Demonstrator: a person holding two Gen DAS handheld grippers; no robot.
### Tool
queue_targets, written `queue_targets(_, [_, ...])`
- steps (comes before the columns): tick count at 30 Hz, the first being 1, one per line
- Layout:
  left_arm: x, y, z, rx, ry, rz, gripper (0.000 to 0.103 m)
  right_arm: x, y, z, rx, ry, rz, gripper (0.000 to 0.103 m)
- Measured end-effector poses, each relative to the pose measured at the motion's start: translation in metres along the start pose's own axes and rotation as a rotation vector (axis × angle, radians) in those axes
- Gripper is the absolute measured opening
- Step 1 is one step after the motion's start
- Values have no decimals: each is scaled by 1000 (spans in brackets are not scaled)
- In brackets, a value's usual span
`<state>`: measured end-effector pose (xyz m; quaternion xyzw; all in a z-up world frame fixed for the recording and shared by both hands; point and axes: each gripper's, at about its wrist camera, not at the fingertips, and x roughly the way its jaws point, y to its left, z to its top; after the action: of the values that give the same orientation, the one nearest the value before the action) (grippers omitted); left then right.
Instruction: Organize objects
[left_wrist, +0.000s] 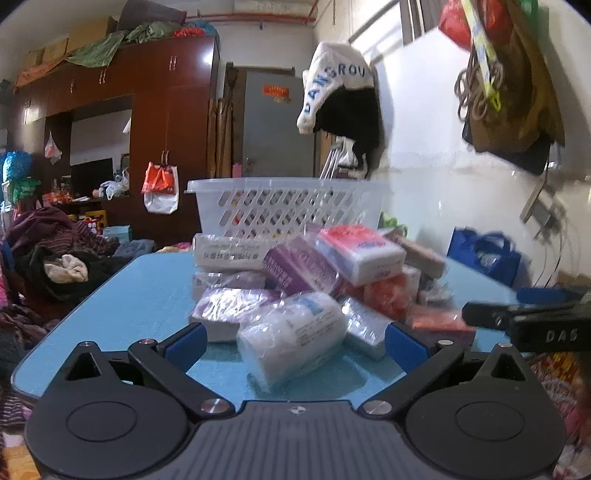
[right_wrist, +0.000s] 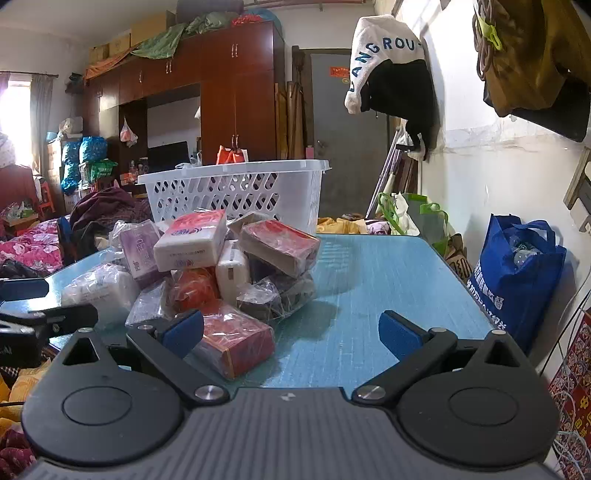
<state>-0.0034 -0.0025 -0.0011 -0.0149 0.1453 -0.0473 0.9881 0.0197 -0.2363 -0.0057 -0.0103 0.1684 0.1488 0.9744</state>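
Both the left gripper (left_wrist: 295, 341) and right gripper (right_wrist: 290, 332) are held spread wide and empty before the heaped packets (left_wrist: 306, 280) — probably ready for loading into the white basket (left_wrist: 284, 206).

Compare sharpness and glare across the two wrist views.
Left wrist view: motion-blurred, the pile of packets smeared, the wall on the right washed out. Right wrist view: crisp, print readable on the blue bag, glare only from the window at far left; both bend straight lines.
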Motion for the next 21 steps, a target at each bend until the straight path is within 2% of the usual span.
queue_targets(2, [-5, -1, -2, -15, -71, 14, 103, 0, 0, 0, -4, -2, 2, 103])
queue_targets(4, [-9, -3, -2, -1, -103, 43, 103, 0, 1, -1, -8, -10, 6, 103])
queue_targets(9, [-1, 0, 5, 18, -1, 29, 103, 1, 7, -3, -29, -10, -2, 103])
queue_targets(15, [-2, 4, 7, 13, 17, 48, 103, -1, 6, -1, -6, -12, 3, 103])
queue_targets(21, [0, -1, 4, 21, 36, 34, 103, 1, 6, -3, -2, 12, 24, 103])
